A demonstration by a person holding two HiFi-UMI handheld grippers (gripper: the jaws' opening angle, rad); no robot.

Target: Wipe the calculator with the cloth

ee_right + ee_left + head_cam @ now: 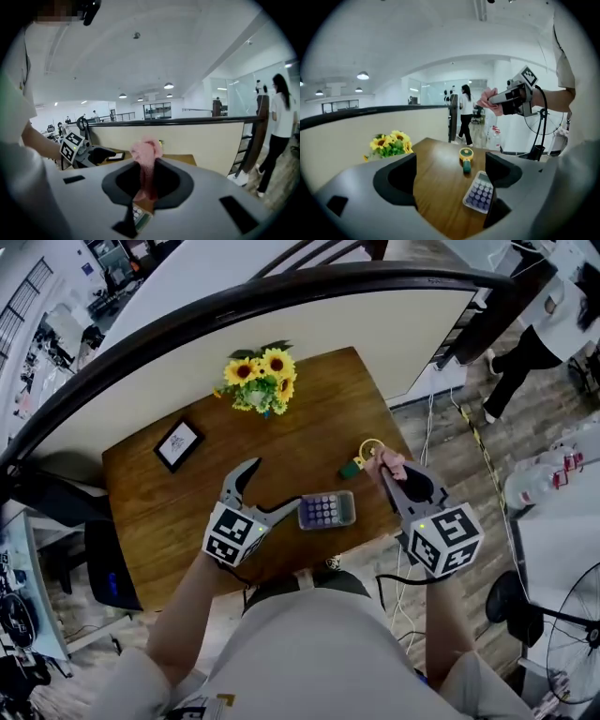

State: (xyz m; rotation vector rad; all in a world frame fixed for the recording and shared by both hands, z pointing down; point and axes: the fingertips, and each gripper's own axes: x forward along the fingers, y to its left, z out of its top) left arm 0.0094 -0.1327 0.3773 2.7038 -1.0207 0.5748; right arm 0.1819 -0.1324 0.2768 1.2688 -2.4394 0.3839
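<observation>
Right gripper view: right tool [147,164] pinches pink cloth [146,151]; left tool [450,164] gapes beside calculator [479,197].

1. Honestly, nothing legible anywhere in these shots.
2. The small black picture frame [178,443] on the table has some dark print on a white card, but it's way too tiny to read.
3. The calculator [326,511] keys are just purple blobs with no digits I can make out. Can't read anything on its display either.
4. One marker cube [232,533] and the other marker cube [448,540] carry black-and-white square patterns only, no letters or numbers.
</observation>
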